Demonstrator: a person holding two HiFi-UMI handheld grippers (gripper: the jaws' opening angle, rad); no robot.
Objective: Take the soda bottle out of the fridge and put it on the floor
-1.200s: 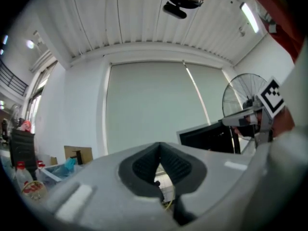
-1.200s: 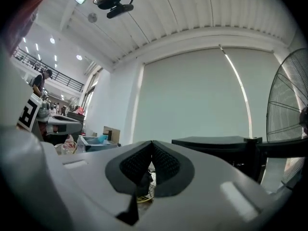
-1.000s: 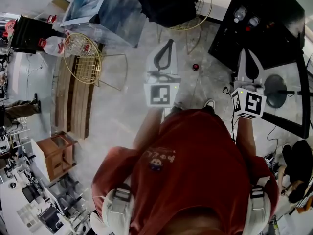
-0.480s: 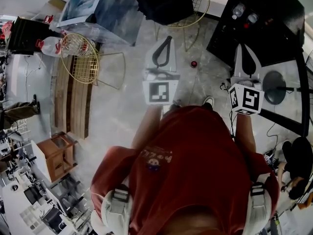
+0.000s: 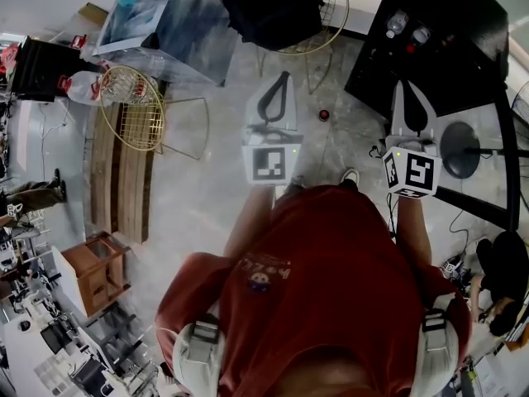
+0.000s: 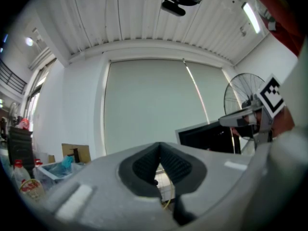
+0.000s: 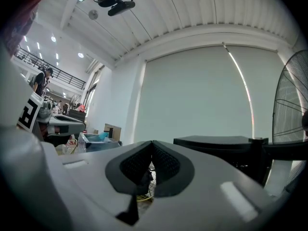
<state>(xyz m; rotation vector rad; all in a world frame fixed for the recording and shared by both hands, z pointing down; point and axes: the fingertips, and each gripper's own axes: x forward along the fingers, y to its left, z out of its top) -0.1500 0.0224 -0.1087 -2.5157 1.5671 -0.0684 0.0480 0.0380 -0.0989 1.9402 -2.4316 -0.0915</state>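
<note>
A black fridge-like cabinet (image 5: 446, 35) stands at the top right of the head view, and it also shows in the right gripper view (image 7: 216, 146). Two clear bottles (image 5: 397, 21) rest on its top. I cannot tell whether its door is open, and no soda bottle inside it shows. My left gripper (image 5: 284, 75) is held out over the grey floor, shut and empty, its tips (image 6: 159, 145) meeting. My right gripper (image 5: 408, 84) is close in front of the cabinet, shut on nothing, jaws together (image 7: 152, 142). A large bottle with a red label (image 5: 80, 88) lies far left.
A gold wire chair (image 5: 136, 106) and a wooden bench (image 5: 124, 176) are at the left. A second wire chair holding a black bag (image 5: 273, 7) is ahead, beside a glass table (image 5: 169, 23). A small red object (image 5: 323, 115) lies on the floor. A standing fan (image 7: 291, 109) has its base (image 5: 460, 149) at the right.
The whole scene has slid slightly in the head view, and the black cabinet fills a little more of the top right. Both grippers keep the same pose, still shut.
</note>
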